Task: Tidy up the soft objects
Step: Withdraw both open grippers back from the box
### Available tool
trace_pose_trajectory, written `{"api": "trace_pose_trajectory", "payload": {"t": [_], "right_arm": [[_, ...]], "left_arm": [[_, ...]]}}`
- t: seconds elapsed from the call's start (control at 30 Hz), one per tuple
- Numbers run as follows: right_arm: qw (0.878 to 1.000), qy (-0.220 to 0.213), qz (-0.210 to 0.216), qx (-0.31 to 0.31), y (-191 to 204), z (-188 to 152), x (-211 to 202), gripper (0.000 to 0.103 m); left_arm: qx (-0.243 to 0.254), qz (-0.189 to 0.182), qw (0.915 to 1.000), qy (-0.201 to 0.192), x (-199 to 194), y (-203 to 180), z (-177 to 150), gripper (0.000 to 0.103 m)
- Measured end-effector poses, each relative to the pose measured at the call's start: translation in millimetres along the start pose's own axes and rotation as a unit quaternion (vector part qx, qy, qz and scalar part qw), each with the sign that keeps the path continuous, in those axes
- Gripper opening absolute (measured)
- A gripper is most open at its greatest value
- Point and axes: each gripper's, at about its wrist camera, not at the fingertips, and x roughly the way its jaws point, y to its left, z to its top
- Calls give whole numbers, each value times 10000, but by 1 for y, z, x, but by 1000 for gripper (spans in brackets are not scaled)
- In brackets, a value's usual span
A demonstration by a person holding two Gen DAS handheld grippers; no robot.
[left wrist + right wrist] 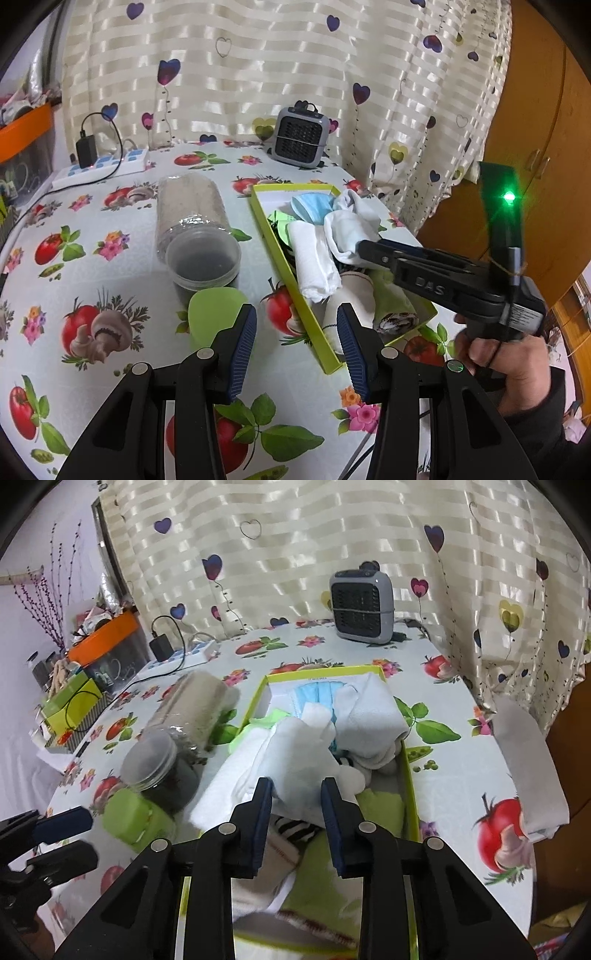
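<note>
Fig. legend, landmark = green tray (410, 775) on the tablecloth (110, 206).

Your R gripper (297, 788) sat over the tray's near half, jaws part-closed w/ a white cloth (299, 753) between the pads; whether they already pinched it could not be told from the right wrist view, and the left wrist view showed the tips buried in the white pile. Your L gripper (295, 332) hung just left of the tray's near corner, jaws apart, holding nothing.

Soft items: blue face masks (317, 698) at the tray's far end, white socks (354, 221) right of centre, a rolled white towel (314, 266) along the left wall, a green cloth (380, 805) at the near end. One more white cloth (528, 760) lay well right of the tray, at the table edge.

Step in hand (judged): gripping the white cloth. To do it well you needed a bite on one layer only, lift straight up, so neighbours don't drag out.

Surroundings: clear jars (192, 221) on their sides left of the tray; small grey heater (360, 603) beyond it; heart-print curtain (258, 74) behind; power strip (103, 166) far left.
</note>
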Motion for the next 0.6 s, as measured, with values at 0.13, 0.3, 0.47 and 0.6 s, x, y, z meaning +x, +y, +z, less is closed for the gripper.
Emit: {"api": "trace_pose_trajectory", "payload": {"t": [0.13, 0.3, 0.47, 0.6], "right_arm": [[9998, -95, 8, -168, 10, -9, -21, 29], [9995, -92, 8, -314, 20, -26, -40, 29], [9997, 12, -31, -232, 23, -39, -45, 29], [9991, 136, 69, -399, 39, -54, -47, 29]], "left_arm": [[11, 66, 10000, -17, -6, -3, -6, 44], [20, 117, 9999, 11, -11, -5, -17, 44], [-26, 199, 9997, 131, -10, -3, -29, 44], [-100, 266, 9992, 278, -8, 1, -41, 44]]}}
